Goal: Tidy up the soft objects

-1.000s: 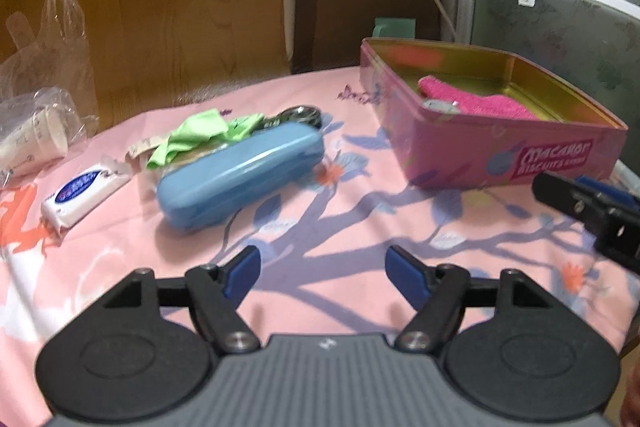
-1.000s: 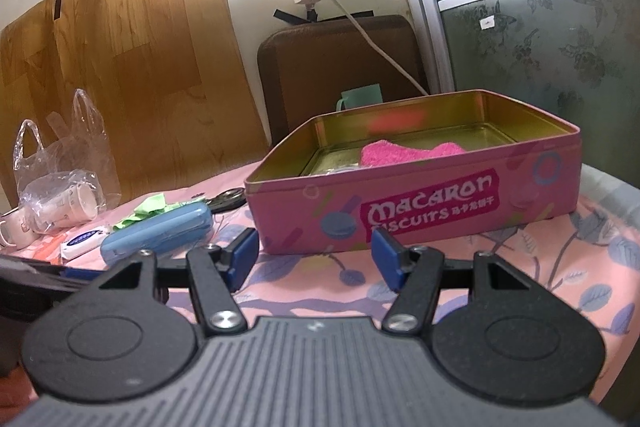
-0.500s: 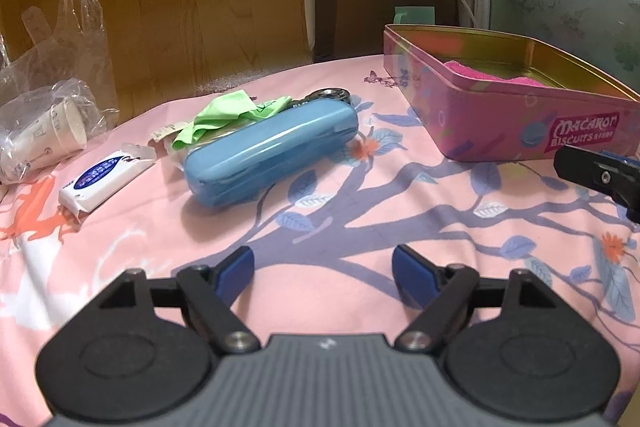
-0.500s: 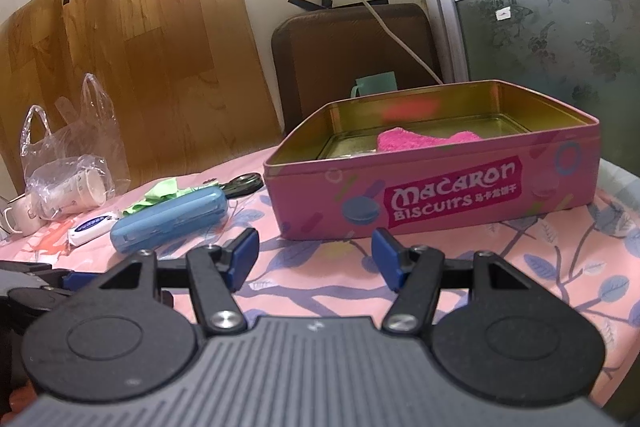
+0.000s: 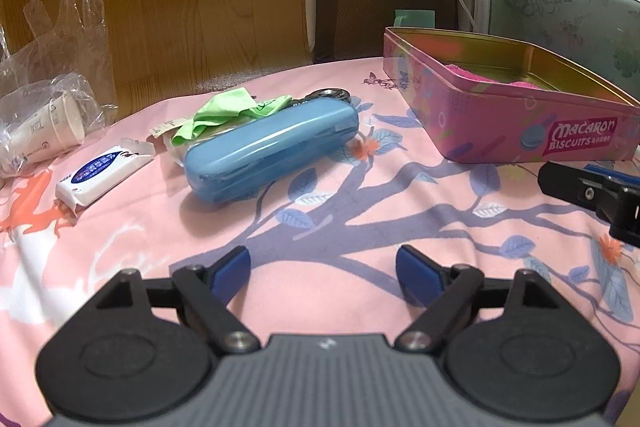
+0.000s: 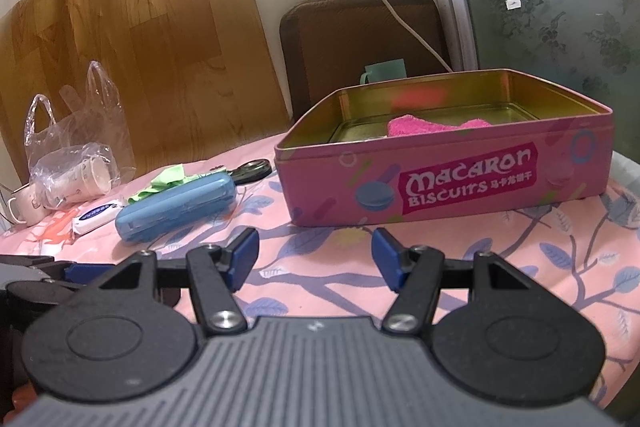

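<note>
Looking along the left gripper, its jaws stand spread apart with nothing between them, low over the pink flowered tablecloth. Ahead of it lies a blue case, set at a slant, and a crumpled green cloth sits just behind the case, touching its far side. A dark round thing peeks out past the case's far end; what it is cannot be told. To the left lies a white tissue pack, and beyond that a clear plastic bag with paper cups inside. On the right stands an open pink biscuit tin, with a pink towel showing over its near wall. Part of the right gripper pokes in at the right edge, near the tin.

From the right gripper, the jaws are likewise spread and empty, pointed at the tin, which stands close in front. The towel lies on the tin's floor, toward the middle. Off to the left are the case, the green cloth behind it, the tissue pack, the bag of cups and a white mug at the edge.
</note>
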Available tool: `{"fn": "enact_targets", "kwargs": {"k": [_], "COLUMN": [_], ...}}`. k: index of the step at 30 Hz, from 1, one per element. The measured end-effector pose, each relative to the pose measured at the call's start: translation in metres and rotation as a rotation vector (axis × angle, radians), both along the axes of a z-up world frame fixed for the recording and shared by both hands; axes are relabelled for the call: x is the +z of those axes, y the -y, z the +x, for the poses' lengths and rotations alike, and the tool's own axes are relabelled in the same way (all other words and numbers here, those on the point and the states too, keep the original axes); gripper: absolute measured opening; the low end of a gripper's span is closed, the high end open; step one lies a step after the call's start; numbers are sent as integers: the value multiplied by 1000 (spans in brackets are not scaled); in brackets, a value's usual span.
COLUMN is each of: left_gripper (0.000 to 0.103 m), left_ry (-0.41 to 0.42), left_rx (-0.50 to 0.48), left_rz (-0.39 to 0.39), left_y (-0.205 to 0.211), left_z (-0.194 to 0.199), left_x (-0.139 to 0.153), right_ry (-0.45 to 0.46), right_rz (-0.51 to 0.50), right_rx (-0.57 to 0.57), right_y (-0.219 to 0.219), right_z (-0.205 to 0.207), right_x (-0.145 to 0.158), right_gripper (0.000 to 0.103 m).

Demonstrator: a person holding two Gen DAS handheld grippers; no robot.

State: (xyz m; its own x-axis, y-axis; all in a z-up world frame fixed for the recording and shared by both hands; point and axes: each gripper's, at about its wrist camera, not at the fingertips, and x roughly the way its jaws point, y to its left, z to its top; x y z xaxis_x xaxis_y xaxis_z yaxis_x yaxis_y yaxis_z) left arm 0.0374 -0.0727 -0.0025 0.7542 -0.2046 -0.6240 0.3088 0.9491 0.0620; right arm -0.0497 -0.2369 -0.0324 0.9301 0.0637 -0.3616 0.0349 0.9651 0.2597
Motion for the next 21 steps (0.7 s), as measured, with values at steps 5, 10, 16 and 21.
{"fn": "enact_targets", "kwargs": {"k": [5,10,16,21], "left_gripper": [84,85,87,87], "left_ry": [-1,-1,-6,-13], "left_rx": [1,2,5,23], "left_rz": [-2,-3,-9,-22], "left_y": [0,0,-1,-7], "left_z": [0,0,0,1], "left_x": [-1,-1,-1,0], "right_ry": [-6,-15,-13,-10], "right_rz": [1,3,-10,-30], "right_rx": [7,16,41,74], "right_y": [-1,-2,-7,-16], "right_z": [1,2,4,7], "right_x": [-1,-3,-1,1], "right_gripper": [65,65,65,65]}}
